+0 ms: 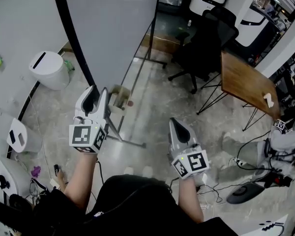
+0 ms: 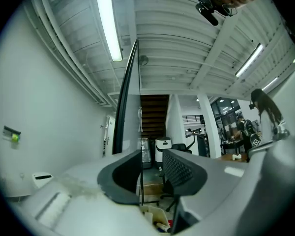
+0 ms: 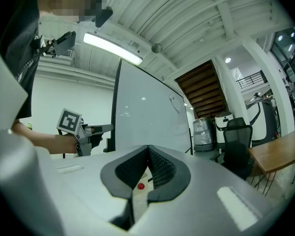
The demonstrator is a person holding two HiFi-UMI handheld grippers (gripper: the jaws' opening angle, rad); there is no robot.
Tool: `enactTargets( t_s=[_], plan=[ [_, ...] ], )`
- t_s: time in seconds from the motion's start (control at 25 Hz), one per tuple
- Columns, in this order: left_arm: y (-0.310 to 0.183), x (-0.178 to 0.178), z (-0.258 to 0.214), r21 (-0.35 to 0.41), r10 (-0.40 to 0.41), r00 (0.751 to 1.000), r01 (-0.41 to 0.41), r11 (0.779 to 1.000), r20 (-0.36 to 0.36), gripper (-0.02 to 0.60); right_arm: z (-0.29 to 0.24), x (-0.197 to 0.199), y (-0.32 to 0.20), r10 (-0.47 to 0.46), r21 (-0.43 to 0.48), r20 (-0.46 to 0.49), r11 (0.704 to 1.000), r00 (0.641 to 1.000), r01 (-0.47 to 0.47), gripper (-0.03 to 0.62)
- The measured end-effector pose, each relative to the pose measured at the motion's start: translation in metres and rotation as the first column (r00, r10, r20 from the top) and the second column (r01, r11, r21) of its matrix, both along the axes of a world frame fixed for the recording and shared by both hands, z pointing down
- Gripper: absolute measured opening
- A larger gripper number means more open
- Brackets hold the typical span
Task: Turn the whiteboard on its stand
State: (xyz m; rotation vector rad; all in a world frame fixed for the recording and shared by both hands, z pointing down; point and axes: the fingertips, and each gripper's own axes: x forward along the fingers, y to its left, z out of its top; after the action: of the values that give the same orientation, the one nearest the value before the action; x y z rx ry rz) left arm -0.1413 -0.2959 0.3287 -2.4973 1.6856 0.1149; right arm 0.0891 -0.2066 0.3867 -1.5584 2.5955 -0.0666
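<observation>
The whiteboard is a large pale panel with a black frame, and it stands on a thin metal stand on the floor. My left gripper is raised at the board's lower left corner. In the left gripper view the board shows edge-on, and its thin edge runs down between the jaws of the left gripper. A gap shows beside that edge, so the gripper is open. My right gripper hangs lower and to the right, clear of the board, and it is shut on nothing. The right gripper view shows the board's face.
A pen tray sits on the stand below the board. A black office chair and a wooden table stand to the right. A white bin is at the left wall. Cables lie on the floor at the right.
</observation>
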Motion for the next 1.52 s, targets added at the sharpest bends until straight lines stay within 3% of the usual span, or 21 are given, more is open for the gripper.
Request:
enactTargets(
  t_s=[0.24, 0.48, 0.84, 1.28, 1.52],
  plan=[
    [0.0, 0.056, 0.007, -0.022, 0.118, 0.993, -0.118, 0.993, -0.004, 0.125, -0.001, 0.021, 0.0, 0.043, 0.004, 0.002, 0.999, 0.999, -0.043, 0.006],
    [0.001, 0.089, 0.022, -0.059, 0.201, 0.98, -0.201, 0.978, -0.014, 0.094, -0.006, 0.033, 0.004, 0.085, 0.011, -0.001, 0.996, 0.996, -0.085, 0.006],
    [-0.006, 0.121, 0.056, -0.138, 0.253, 0.967, -0.252, 0.958, -0.013, 0.031, -0.005, 0.053, 0.006, 0.135, -0.008, -0.013, 0.991, 0.991, -0.135, 0.006],
    [-0.003, 0.149, 0.079, -0.195, 0.298, 0.954, -0.296, 0.935, -0.022, 0.005, 0.006, 0.067, -0.004, 0.156, -0.041, -0.03, 0.987, 0.987, -0.157, 0.006],
    [0.002, 0.141, 0.094, -0.213, 0.305, 0.952, -0.305, 0.928, -0.033, 0.005, 0.013, 0.06, -0.005, 0.156, -0.044, -0.043, 0.986, 0.987, -0.158, 0.006]
  ],
)
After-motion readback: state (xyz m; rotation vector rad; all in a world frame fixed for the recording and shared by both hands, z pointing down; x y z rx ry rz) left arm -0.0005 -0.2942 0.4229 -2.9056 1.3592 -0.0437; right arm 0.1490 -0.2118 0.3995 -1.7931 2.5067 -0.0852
